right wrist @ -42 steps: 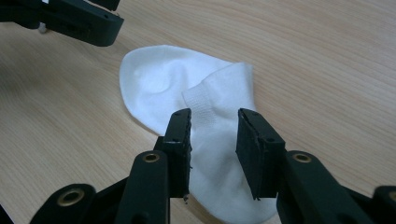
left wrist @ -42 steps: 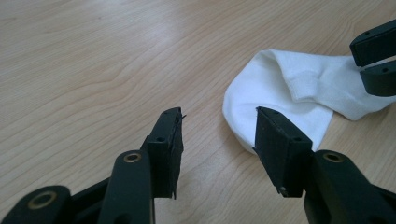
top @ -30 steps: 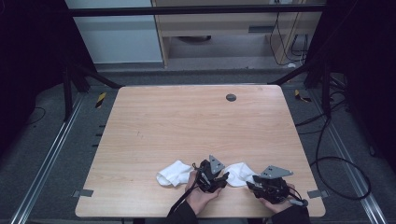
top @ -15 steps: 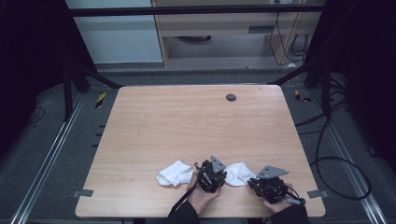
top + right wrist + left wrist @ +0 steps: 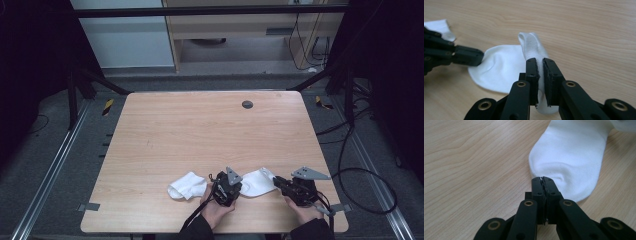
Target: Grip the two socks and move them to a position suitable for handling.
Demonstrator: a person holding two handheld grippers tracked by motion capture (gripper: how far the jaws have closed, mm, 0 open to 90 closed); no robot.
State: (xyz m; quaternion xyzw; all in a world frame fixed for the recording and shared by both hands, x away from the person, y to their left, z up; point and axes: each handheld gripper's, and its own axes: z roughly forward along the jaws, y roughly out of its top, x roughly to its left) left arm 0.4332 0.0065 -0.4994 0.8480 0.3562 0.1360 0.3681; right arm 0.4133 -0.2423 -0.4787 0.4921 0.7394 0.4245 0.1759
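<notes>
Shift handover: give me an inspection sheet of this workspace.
Surface: wooden table, dark round hole near the far edge.
Job's things: two white socks; right sock held by both tools, left sock lying loose.
Clutter: nothing seen.
Grippers: left tool shut on the right sock's rounded end; right tool pinching its cuff.
Cables: black cable looping right of the table.
Surroundings: grey floor, dark frame, cabinet behind.

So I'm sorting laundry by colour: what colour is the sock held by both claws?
Plain white sock, clearest in the left gripper view.
</notes>
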